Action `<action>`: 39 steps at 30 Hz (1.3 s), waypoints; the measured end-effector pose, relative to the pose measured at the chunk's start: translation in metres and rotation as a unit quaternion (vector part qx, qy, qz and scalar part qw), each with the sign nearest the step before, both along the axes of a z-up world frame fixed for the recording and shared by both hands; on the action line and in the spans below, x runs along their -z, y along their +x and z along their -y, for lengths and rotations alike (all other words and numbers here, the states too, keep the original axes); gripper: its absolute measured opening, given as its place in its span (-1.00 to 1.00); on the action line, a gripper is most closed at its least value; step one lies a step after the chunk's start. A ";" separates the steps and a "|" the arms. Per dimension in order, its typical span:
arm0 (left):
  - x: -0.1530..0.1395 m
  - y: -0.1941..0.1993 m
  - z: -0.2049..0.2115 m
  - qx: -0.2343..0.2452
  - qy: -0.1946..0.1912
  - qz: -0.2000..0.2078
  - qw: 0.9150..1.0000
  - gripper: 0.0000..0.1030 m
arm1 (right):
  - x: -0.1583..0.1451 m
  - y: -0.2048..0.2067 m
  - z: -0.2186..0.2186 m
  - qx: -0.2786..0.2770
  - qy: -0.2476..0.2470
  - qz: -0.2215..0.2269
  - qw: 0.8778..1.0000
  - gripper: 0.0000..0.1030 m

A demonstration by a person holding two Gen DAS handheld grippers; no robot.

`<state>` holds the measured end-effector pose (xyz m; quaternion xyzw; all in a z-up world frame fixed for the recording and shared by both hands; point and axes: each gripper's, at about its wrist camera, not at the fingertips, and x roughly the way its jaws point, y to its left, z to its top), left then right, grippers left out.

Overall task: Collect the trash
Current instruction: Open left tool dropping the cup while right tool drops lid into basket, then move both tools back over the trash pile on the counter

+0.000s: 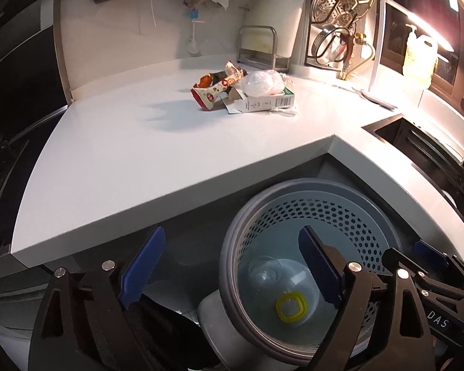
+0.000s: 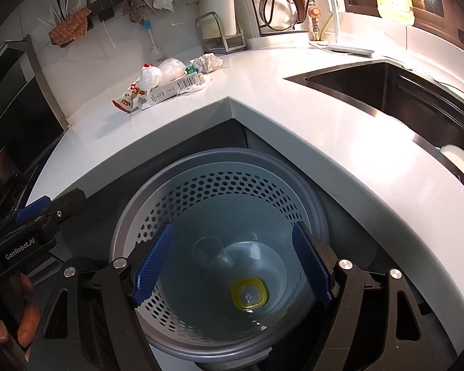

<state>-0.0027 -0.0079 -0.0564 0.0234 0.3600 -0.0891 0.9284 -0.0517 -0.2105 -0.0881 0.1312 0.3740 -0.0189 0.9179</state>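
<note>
Perforated grey bin (image 2: 219,191) holds clear plastic (image 2: 244,266), perhaps cups; wrappers (image 1: 247,89) heaped on counter.

Grey hole-patterned bin (image 2: 201,198), white countertop (image 1: 123,154), blue-padded jaws.

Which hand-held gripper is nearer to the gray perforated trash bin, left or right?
Right. The right hand-held gripper hangs open directly over the trash bin mouth. The left hand-held gripper sits off to the bin's left side, open, with only one finger over the rim.
</note>
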 end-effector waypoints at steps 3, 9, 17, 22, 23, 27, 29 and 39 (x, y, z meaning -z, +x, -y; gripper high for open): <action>-0.013 0.009 -0.013 -0.012 -0.006 0.017 1.000 0.74 | -0.011 0.014 -0.003 -0.009 -0.001 0.014 1.000 0.47; -0.041 0.040 -0.034 -0.035 -0.008 0.061 0.997 0.80 | -0.037 0.058 -0.012 -0.025 -0.010 0.045 0.999 0.47; -0.056 0.098 -0.058 -0.064 0.003 0.092 0.994 0.81 | -0.064 0.136 -0.040 -0.056 -0.043 0.071 0.995 0.47; -0.051 0.122 -0.074 -0.076 0.000 0.089 0.993 0.81 | -0.069 0.179 -0.058 -0.065 -0.053 0.071 0.994 0.47; -0.049 0.126 -0.076 -0.077 -0.001 0.087 0.993 0.81 | -0.069 0.186 -0.061 -0.065 -0.055 0.072 0.994 0.47; -0.042 0.139 -0.081 -0.079 -0.003 0.075 0.994 0.81 | -0.066 0.214 -0.074 -0.063 -0.065 0.068 0.994 0.47; -0.039 0.143 -0.082 -0.077 -0.005 0.071 0.994 0.81 | -0.065 0.227 -0.079 -0.058 -0.067 0.066 0.994 0.46; -0.033 0.150 -0.080 -0.062 -0.009 0.066 0.996 0.81 | -0.055 0.257 -0.095 -0.036 -0.111 0.054 0.992 0.31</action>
